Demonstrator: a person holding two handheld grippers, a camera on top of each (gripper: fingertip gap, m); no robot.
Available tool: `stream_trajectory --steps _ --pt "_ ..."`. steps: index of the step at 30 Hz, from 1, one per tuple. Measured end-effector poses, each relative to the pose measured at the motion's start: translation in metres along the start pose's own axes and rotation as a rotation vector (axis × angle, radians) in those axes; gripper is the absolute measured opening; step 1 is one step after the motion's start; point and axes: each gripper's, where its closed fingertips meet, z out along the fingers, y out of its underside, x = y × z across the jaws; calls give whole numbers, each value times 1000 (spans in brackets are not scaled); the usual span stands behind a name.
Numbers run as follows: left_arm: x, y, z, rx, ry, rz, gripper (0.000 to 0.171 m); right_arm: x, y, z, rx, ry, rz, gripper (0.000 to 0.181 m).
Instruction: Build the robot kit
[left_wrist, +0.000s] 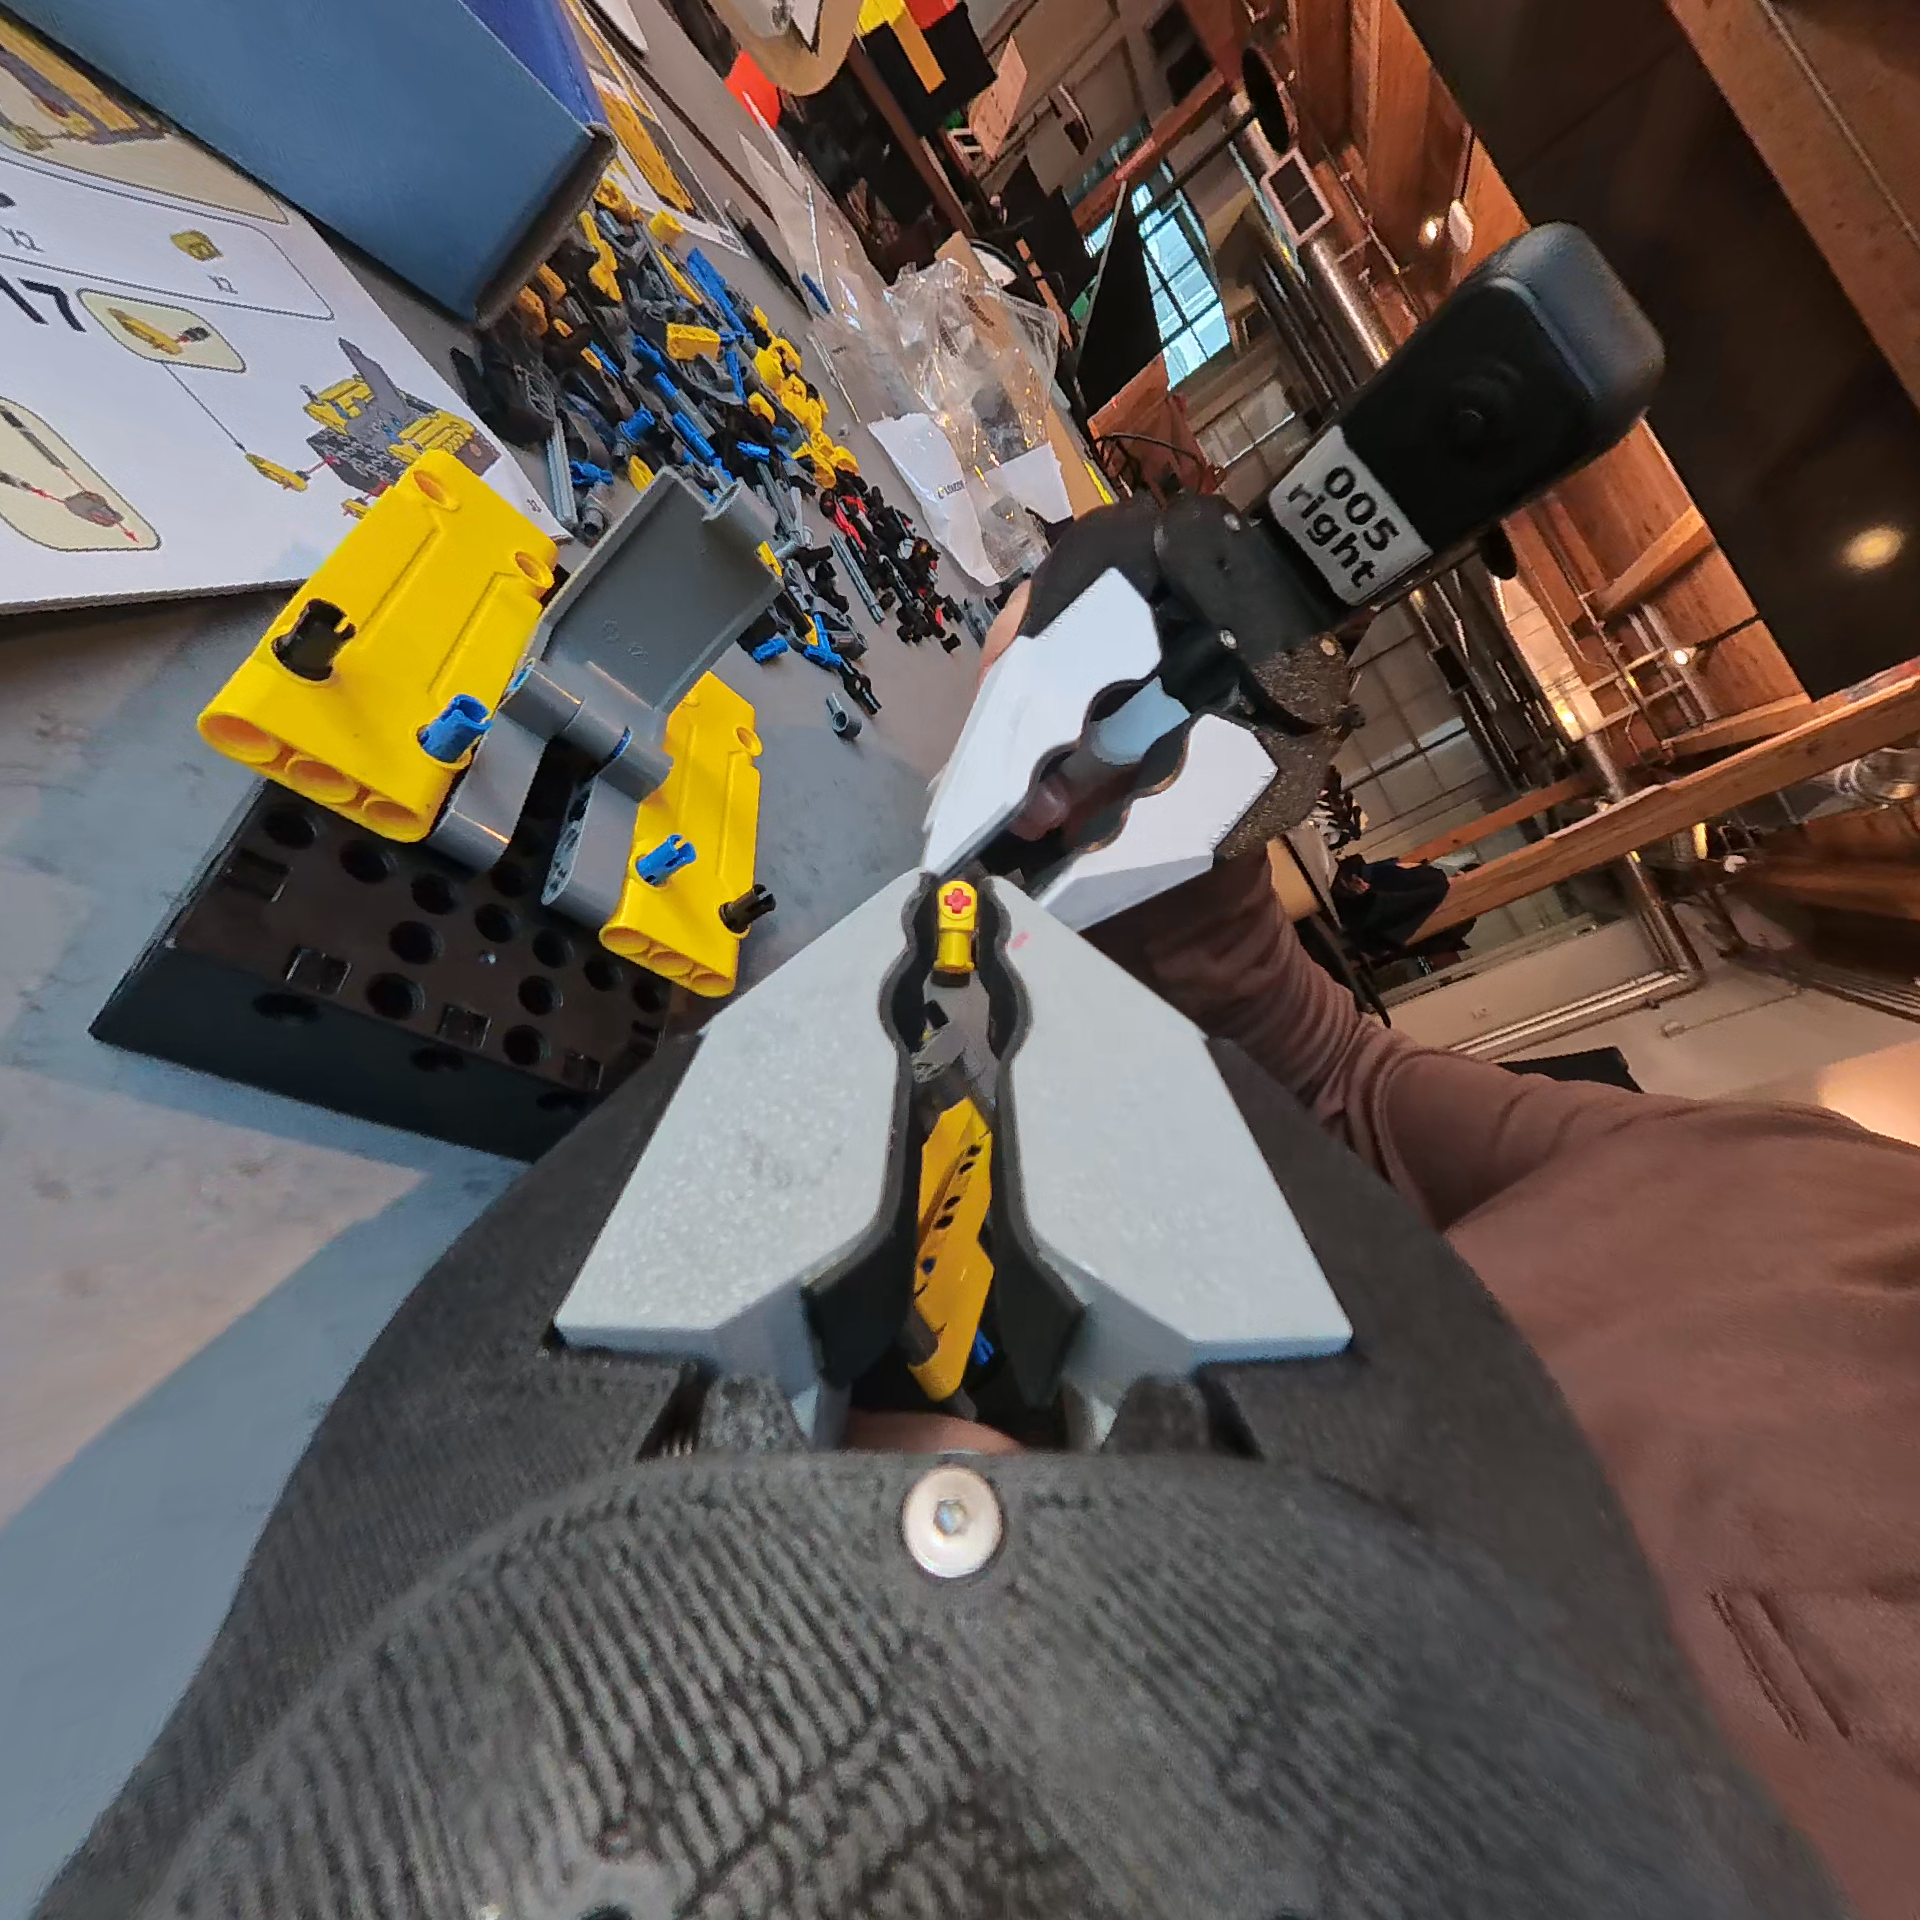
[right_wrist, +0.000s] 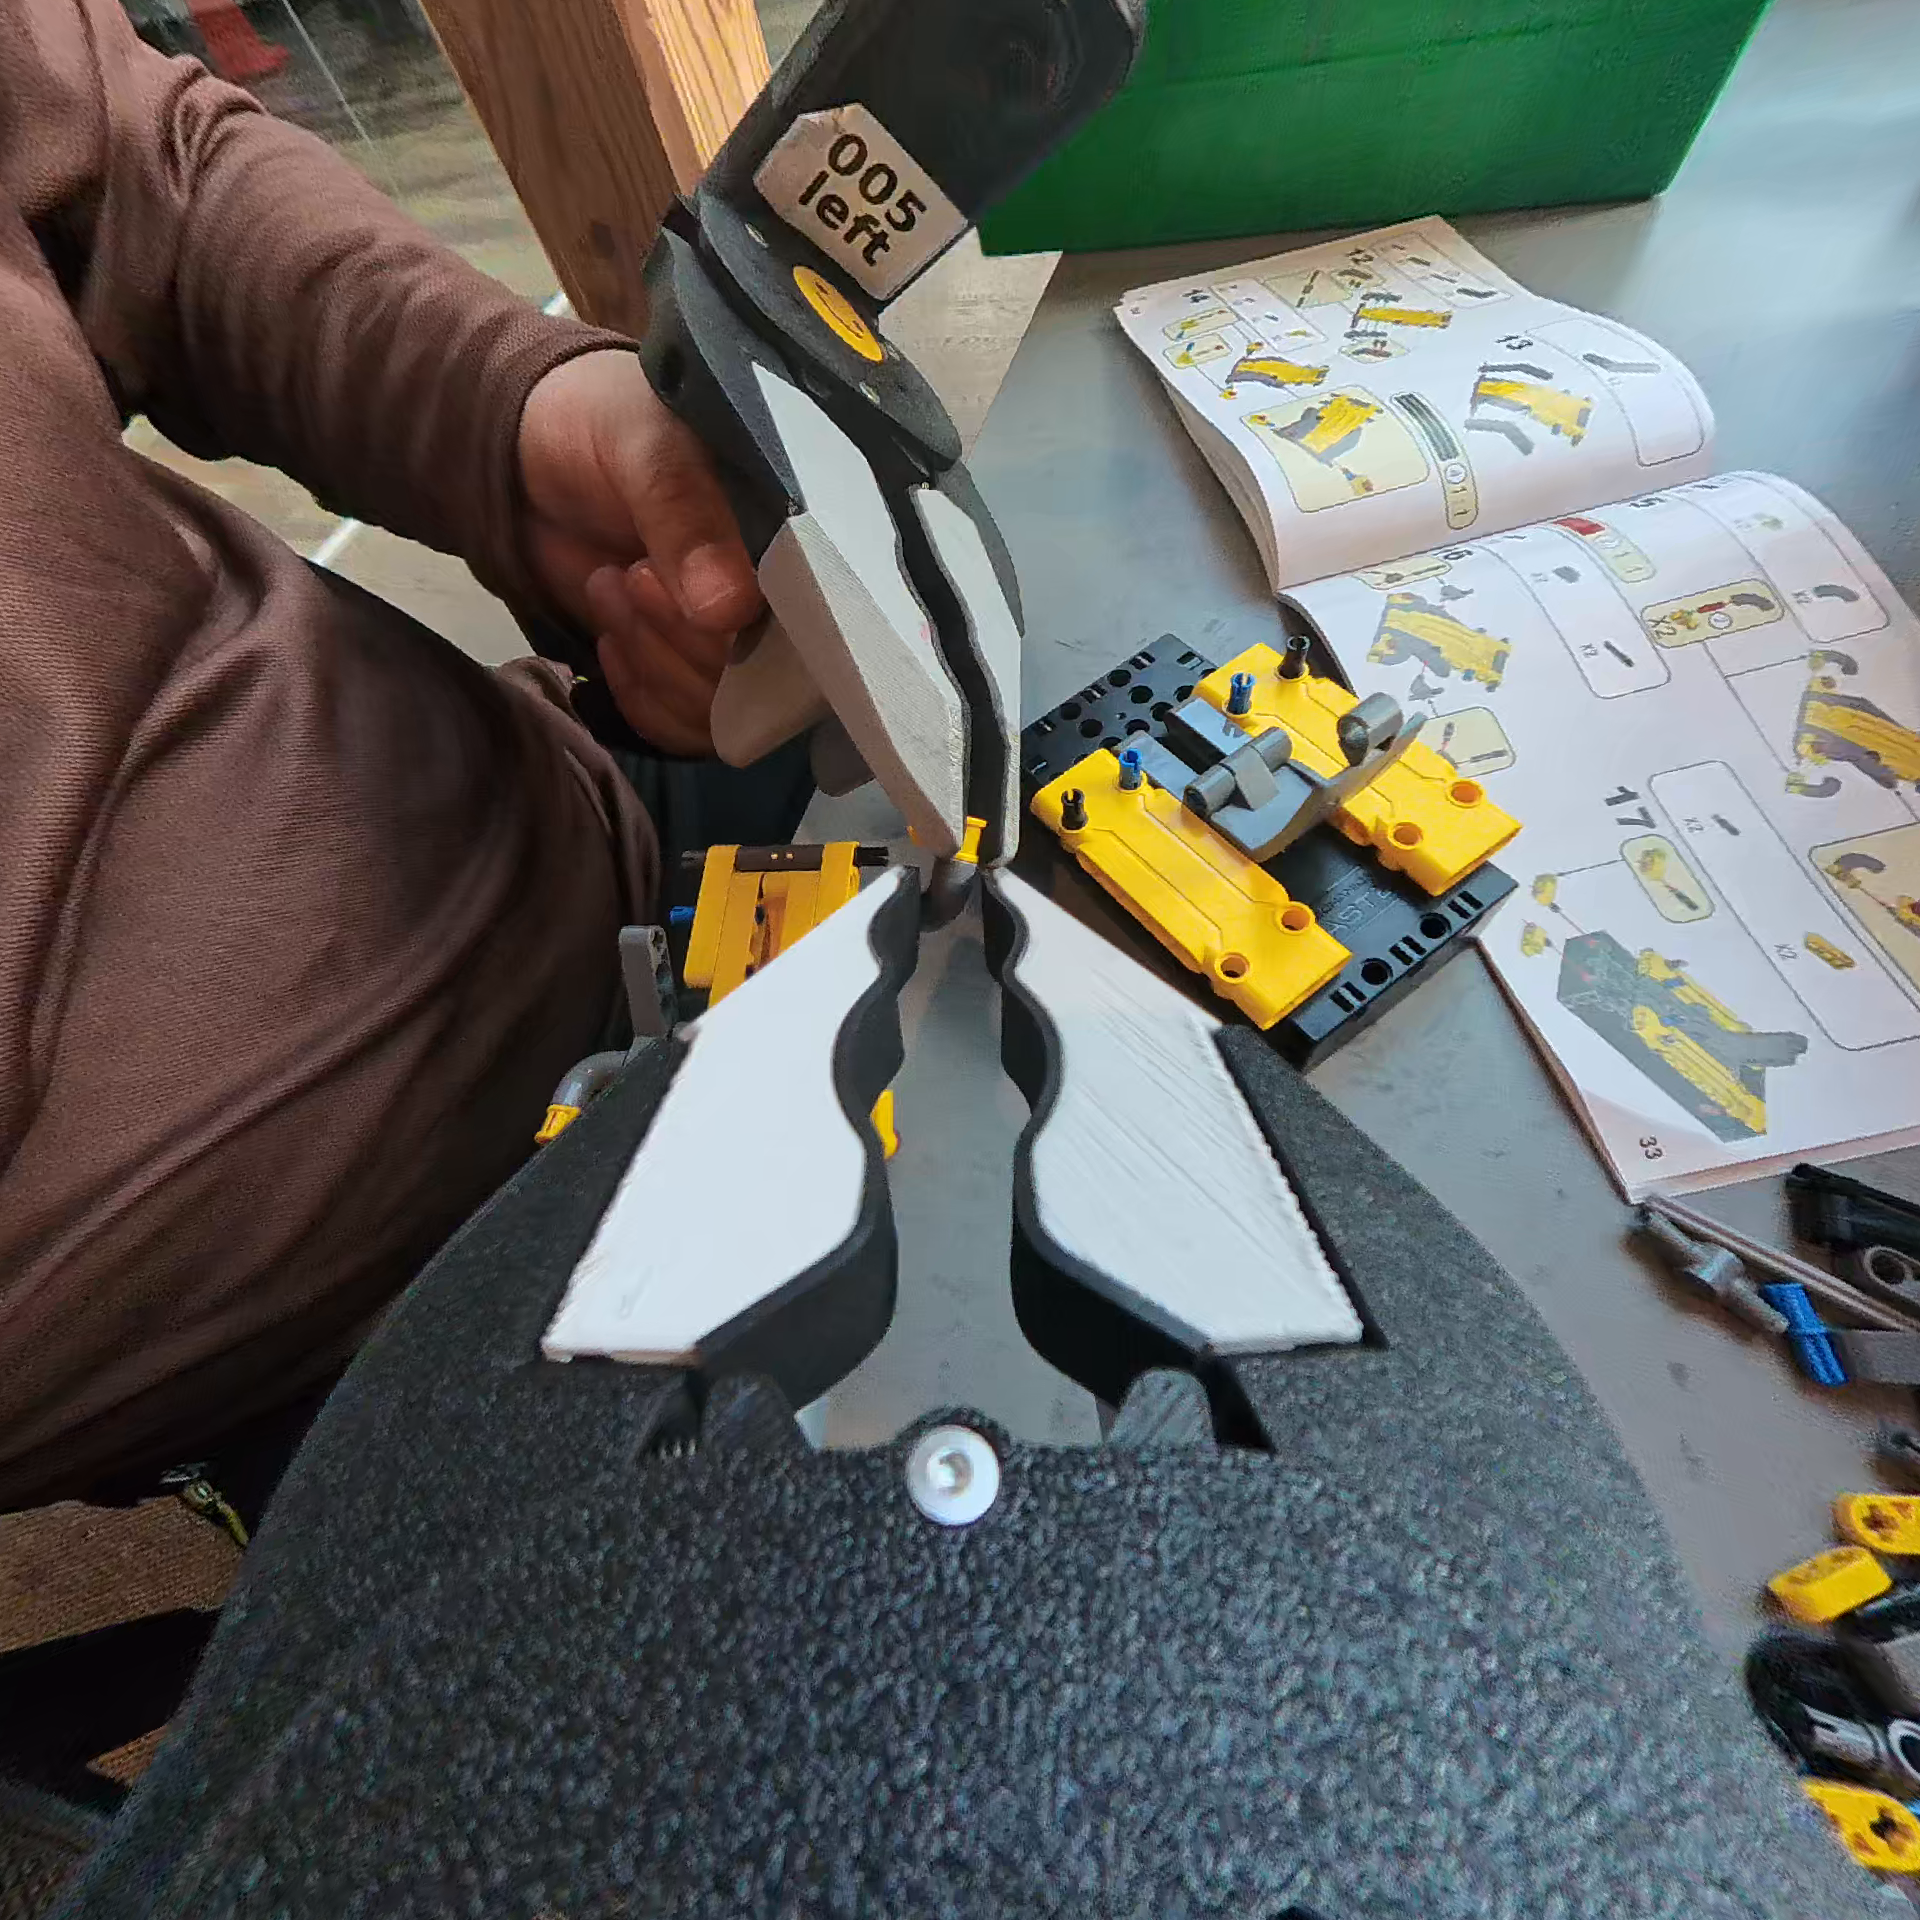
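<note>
Left tongs (left_wrist: 956, 914) clamped on yellow connector (left_wrist: 955, 923); right tongs (right_wrist: 951, 883) nearly closed on grey piece (right_wrist: 948, 891), touching. Yellow-grey assembly (right_wrist: 1262, 831) sits mid-frame on table (right_wrist: 1455, 1122).

Grey bench (right_wrist: 1143, 540). Black perforated base plate (right_wrist: 1382, 966) under two yellow panels (right_wrist: 1184, 894) with blue pins (right_wrist: 1129, 771) and a grey angled piece (right_wrist: 1288, 790). White instruction booklet (right_wrist: 1621, 727) printed in yellow and grey. Loose pile of yellow, blue, black parts (left_wrist: 707, 395). Brown sleeve (right_wrist: 312, 416). Green box (right_wrist: 1351, 114).
</note>
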Motion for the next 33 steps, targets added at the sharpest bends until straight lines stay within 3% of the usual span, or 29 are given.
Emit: stream_trajectory --steps 5,18,22,25,30,31,33 --pt "0 8 3 0 9 -43 4 -4 8 -1 -50 -29 0 9" --pt "-18 22 -8 -156 -192 281 2 -3 27 -7 -135 -100 147 7" --pt "-22 24 -12 -203 -213 291 20 -4 25 -9 -112 -152 222 7" --pt "-14 21 -8 -216 -227 431 19 -5 25 -9 -108 -163 237 7" --pt "3 18 0 -269 -304 905 25 -7 18 -13 -60 -220 312 7" --pt "2 17 1 -283 -334 949 26 -8 15 -14 -41 -230 303 7" --pt "7 16 3 -282 -307 887 30 -11 4 -19 16 -244 259 7"
